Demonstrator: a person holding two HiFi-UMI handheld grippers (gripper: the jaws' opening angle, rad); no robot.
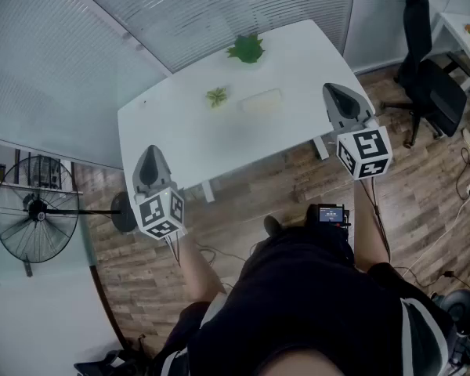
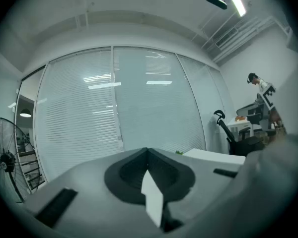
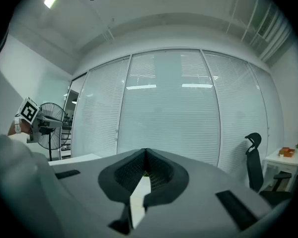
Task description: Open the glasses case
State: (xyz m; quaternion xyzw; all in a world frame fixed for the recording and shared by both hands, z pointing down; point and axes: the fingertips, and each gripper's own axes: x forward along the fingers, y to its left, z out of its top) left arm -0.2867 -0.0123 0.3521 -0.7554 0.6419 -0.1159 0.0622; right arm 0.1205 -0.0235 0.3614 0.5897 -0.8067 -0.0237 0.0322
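The glasses case is a pale oblong lying flat and closed on the white table, toward its far side. My left gripper is held level in front of the table's near left corner, jaws shut with nothing between them, as the left gripper view also shows. My right gripper hovers by the table's right edge, to the right of the case and apart from it. Its jaws are shut and empty too. Both gripper views face the blinds and do not show the case.
A leafy green plant stands near the table's far edge and a smaller green sprig sits left of the case. A standing fan is at the left, an office chair and a second white desk at the right.
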